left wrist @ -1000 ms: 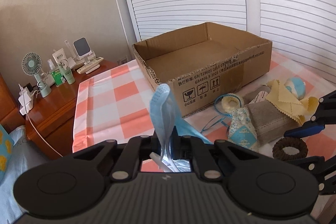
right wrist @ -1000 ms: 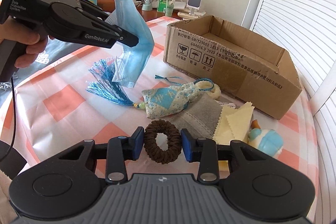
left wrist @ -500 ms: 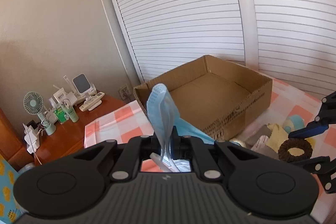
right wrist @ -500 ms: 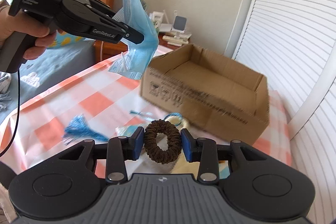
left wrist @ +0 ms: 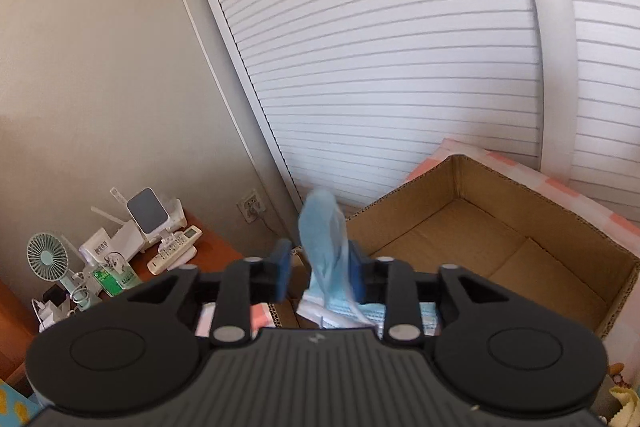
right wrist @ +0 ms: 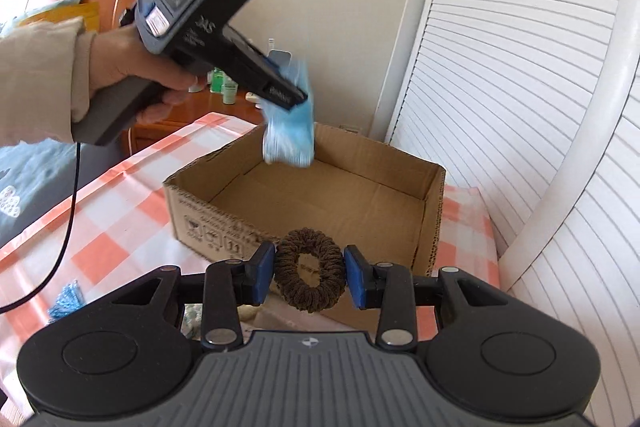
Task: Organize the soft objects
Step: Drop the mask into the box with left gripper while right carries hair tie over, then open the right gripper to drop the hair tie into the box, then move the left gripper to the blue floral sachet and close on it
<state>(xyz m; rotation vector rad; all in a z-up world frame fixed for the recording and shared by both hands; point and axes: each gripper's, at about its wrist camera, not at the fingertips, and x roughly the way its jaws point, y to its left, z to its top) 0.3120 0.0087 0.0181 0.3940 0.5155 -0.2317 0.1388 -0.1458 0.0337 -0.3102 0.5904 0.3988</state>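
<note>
The open cardboard box (right wrist: 224,179) stands on the checked tablecloth, with nothing seen on its floor. My left gripper (left wrist: 319,275) hangs over the box's near corner; its jaws are opening. The blue face mask (left wrist: 322,239) stands loose between them, leaning on the right pad (left wrist: 355,277) and clear of the left one. In the right wrist view, the left gripper (right wrist: 298,97) is above the box with the blurred mask (right wrist: 290,137) dangling from its tip. My right gripper (right wrist: 309,273) is shut on the brown hair scrunchie (right wrist: 289,267), in front of the box's near wall.
White louvered doors (left wrist: 400,67) rise behind the box. A wooden nightstand (left wrist: 208,247) at left holds a small fan (left wrist: 46,255), a remote and bottles. A blue tassel (right wrist: 66,303) lies on the tablecloth (right wrist: 120,227). A person's hand (right wrist: 132,67) holds the left gripper, its cable hanging down.
The left gripper rose and travelled to above the box, and its jaws came apart from the mask. The right gripper lifted the scrunchie closer to the box.
</note>
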